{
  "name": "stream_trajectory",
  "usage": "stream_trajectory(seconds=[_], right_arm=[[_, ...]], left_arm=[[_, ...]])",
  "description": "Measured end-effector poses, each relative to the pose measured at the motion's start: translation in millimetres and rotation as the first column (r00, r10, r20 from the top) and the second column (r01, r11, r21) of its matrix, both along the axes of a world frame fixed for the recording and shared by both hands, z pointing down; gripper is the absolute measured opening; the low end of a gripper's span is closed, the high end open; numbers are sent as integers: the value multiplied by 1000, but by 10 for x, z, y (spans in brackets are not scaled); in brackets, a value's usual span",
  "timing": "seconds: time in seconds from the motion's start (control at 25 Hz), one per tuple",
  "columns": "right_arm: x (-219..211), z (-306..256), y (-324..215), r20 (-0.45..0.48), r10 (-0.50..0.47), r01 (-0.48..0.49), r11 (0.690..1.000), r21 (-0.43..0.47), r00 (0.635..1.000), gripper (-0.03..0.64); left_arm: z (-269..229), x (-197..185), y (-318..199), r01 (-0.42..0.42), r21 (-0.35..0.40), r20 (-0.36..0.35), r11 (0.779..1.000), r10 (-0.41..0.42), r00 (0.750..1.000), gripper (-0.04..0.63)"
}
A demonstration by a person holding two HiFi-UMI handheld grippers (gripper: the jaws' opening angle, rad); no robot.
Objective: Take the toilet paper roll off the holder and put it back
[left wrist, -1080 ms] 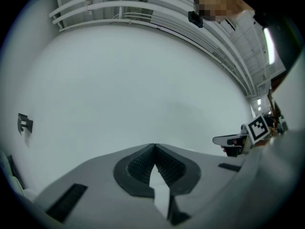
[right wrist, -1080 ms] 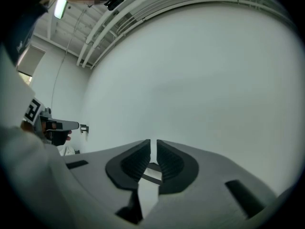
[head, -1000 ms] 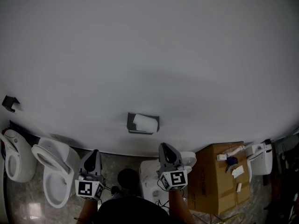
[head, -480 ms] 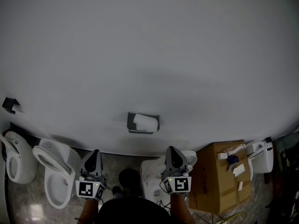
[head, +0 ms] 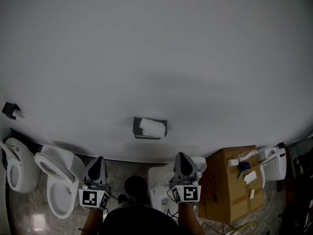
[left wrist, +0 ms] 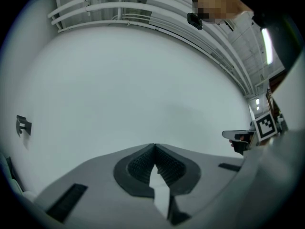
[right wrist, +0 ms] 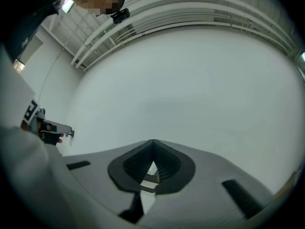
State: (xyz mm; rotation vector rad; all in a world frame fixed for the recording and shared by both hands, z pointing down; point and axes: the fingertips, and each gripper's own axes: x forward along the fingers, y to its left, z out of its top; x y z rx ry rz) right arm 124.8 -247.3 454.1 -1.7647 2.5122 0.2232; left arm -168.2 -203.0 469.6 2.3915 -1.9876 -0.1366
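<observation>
A white toilet paper roll [head: 151, 128] sits in a dark holder [head: 137, 129] fixed to the pale wall, in the middle of the head view. Both grippers hang well below it, near the person's body, tips pointing up at the wall. My left gripper [head: 99, 159] is shut and empty, left of the holder. My right gripper [head: 182, 156] is shut and empty too, a little right of the holder. In the left gripper view the left gripper [left wrist: 154, 146] faces bare wall with its jaws meeting at the tip; the right gripper [right wrist: 152, 141] shows the same in its own view.
Two white toilets [head: 56, 177] stand on the floor at the left. A white toilet [head: 159, 182] sits below the holder, and a brown cardboard box [head: 227, 180] with small items on top is at the right. A small dark bracket [head: 10, 109] is on the wall, far left.
My right gripper has shifted a little to the right and down. The left gripper and the roll have stayed where they were.
</observation>
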Motion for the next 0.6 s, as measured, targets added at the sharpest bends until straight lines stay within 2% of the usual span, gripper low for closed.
stream_trajectory(seconds=[0.16, 0.32, 0.44, 0.6], right_arm=[[38, -36, 3, 4, 19, -19, 1000, 15, 1000, 3], [63, -52, 13, 6, 26, -26, 999, 21, 1000, 3], [84, -62, 15, 7, 30, -30, 999, 25, 1000, 3], [109, -54, 31, 6, 35, -35, 999, 25, 999, 3]], left_arm=[[51, -14, -16, -11, 37, 9, 999, 11, 1000, 3], [15, 28, 10, -22, -5, -2, 1000, 22, 1000, 3], [-2, -9, -7, -2, 36, -2, 999, 2, 1000, 3], [230, -79, 29, -15, 77, 18, 997, 14, 1000, 3]])
